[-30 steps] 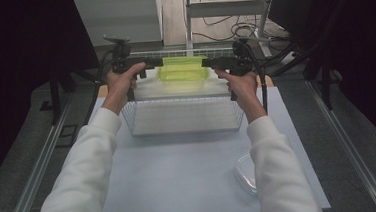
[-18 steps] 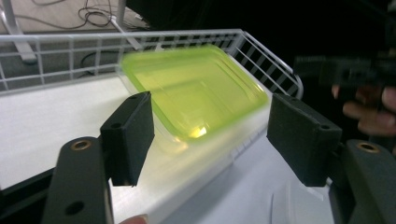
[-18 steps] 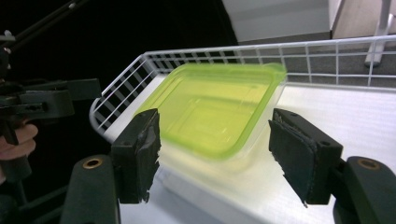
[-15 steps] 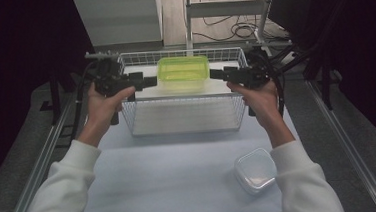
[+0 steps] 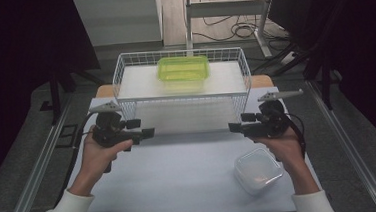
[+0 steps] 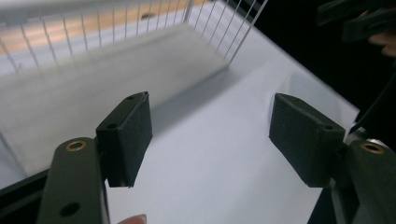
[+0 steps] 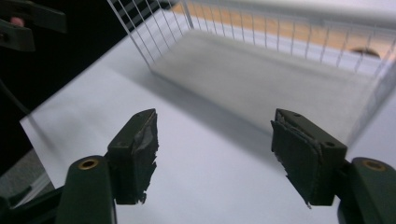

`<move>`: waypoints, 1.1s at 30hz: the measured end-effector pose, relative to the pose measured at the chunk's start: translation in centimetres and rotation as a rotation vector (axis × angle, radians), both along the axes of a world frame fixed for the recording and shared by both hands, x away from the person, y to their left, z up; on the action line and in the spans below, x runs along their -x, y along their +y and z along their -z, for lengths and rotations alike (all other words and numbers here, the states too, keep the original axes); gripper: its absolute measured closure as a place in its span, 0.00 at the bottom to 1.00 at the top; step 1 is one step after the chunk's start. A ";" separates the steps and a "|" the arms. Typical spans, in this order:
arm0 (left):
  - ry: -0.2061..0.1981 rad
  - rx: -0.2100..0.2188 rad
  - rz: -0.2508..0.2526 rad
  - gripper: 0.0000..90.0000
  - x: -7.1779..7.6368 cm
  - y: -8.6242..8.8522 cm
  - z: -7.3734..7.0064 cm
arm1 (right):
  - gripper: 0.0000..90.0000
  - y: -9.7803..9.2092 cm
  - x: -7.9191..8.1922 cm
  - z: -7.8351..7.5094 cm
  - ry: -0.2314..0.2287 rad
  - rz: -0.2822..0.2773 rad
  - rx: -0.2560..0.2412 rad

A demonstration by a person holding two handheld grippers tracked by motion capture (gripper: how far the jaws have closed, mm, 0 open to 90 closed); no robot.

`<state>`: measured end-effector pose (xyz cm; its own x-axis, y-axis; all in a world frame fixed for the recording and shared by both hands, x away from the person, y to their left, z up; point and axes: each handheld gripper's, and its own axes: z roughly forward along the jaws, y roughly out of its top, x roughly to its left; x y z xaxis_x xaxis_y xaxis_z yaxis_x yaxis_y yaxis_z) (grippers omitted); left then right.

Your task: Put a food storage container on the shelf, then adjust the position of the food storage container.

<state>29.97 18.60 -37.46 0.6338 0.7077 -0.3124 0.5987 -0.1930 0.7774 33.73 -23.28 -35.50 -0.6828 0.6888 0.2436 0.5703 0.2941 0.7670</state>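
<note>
A lime-green translucent container (image 5: 183, 68) rests on the upper shelf of a white wire rack (image 5: 123, 65) at the far side of the white table (image 5: 181, 176). A clear lidded container (image 5: 257, 170) sits on the table near my right hand. My left gripper (image 5: 149, 132) hovers in front of the rack's left end, open and empty, its pads (image 6: 135, 135) wide apart. My right gripper (image 5: 233, 128) is opposite, in front of the rack's right end, open with nothing between its pads (image 7: 299, 154).
The rack's lower level (image 6: 93, 84) shows a pale frosted front just beyond both grippers. Metal rails (image 5: 35, 172) run along both table sides. Cables (image 5: 236, 30) and a desk frame lie on the floor behind.
Both grippers let go of the green container on the rack's top shelf, pulled back toward me and came down in front of the rack. Both now stand open.
</note>
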 end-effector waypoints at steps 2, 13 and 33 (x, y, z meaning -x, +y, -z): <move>0.007 -0.014 0.000 0.33 0.3 0.0 0.5 | 0.37 -0.5 0.4 0.9 0.011 -0.001 0.017; 0.079 -0.074 0.026 0.33 1.5 -0.3 5.1 | 0.41 -2.6 1.5 4.1 0.078 0.015 0.114; 0.112 -0.114 -0.015 0.31 1.1 0.7 7.8 | 0.55 -6.2 1.0 5.9 0.143 0.170 0.219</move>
